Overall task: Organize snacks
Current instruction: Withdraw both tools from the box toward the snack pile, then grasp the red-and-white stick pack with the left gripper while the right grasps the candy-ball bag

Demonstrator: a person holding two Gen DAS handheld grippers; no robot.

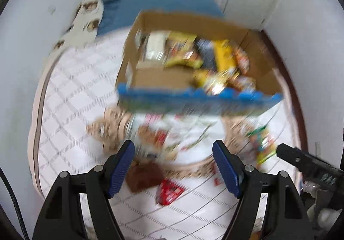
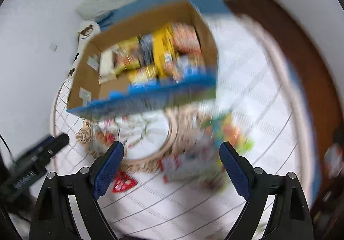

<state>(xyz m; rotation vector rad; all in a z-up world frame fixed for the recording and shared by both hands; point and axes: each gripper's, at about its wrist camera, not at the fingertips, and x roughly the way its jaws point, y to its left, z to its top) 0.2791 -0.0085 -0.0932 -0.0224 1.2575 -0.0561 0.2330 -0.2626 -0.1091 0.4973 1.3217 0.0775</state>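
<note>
- On the bed's quilted mattress, loose snack packets lie scattered over a round tray with a scalloped rim, just in front of a cardboard box with a blue front edge, already partly filled with packets.
- Left gripper hovers above the loose pile, its fingers spread wide and holding nothing; a small red packet and a brown pouch lie nearest below it.
- Right gripper is likewise wide apart and empty, above a colourful bag at the tray's right side.
- Both views are motion-blurred, so labels cannot be read.
- These packets are probably light, soft and crinkly, with slippery film; contents may crush.
- Best hold, I judge: pinch a sealed end seam or a raised edge, gently, rather than squeezing the puffed middle.
- Flat packets on the soft mattress may need a corner lifted first.
</note>
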